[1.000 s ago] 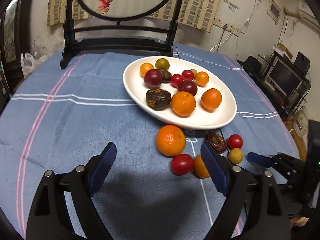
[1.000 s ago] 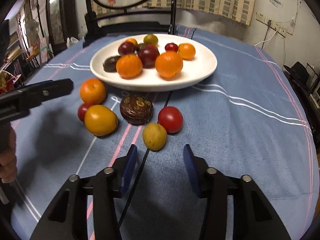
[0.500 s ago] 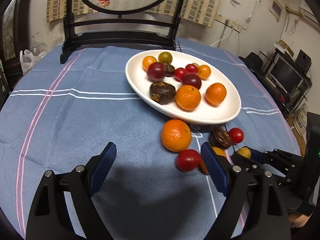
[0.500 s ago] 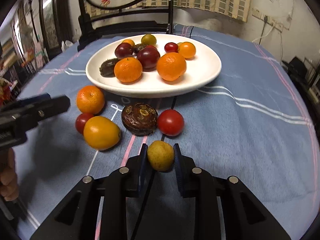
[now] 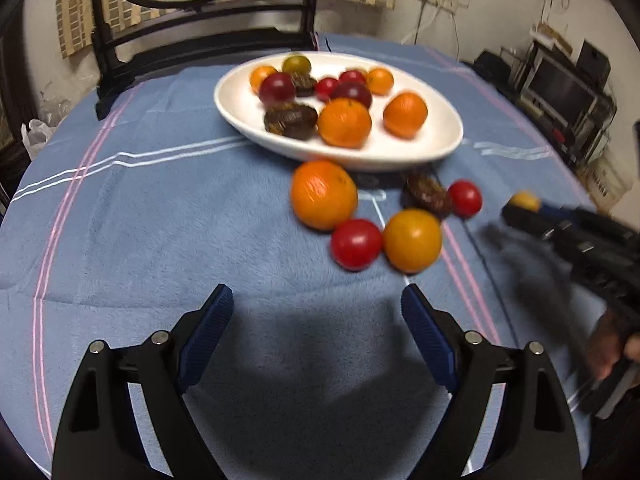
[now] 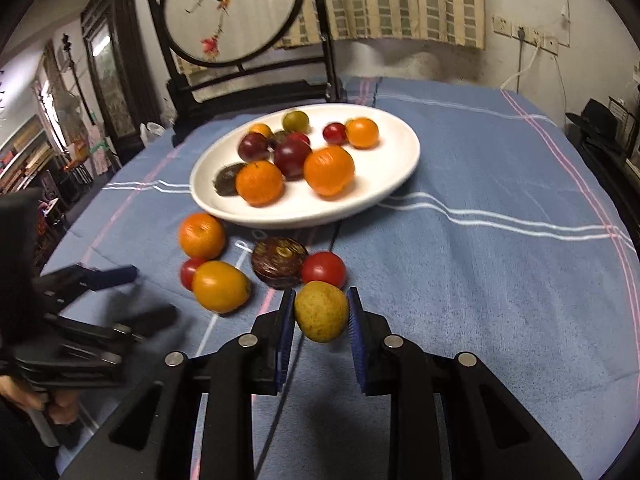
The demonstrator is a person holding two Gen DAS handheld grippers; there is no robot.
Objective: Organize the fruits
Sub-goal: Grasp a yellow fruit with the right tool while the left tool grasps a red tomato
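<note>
A: Surface (image 5: 160,220) carries a blue cloth with white and pink stripes. A dark chair (image 6: 256,92) stands at its far edge, a striped curtain (image 6: 400,0) on the wall behind.

B: White plate (image 6: 400,176) holds oranges, plums and small tomatoes. Right wrist view alone shows the round embroidered bird panel (image 6: 236,4); left wrist view alone shows the monitor (image 5: 560,92) by the wall.

A: Right claw (image 6: 320,320): clenched on the yellow-green fruit (image 6: 320,312), lifted clear of the cloth, just this side of a red tomato (image 6: 324,268).

B: Left claw (image 5: 316,328): spread wide, jaws easing inward, nothing between them. Loose orange (image 5: 323,194) and yellow-orange fruit (image 5: 412,240) lie beyond its tips, near the plate.
</note>
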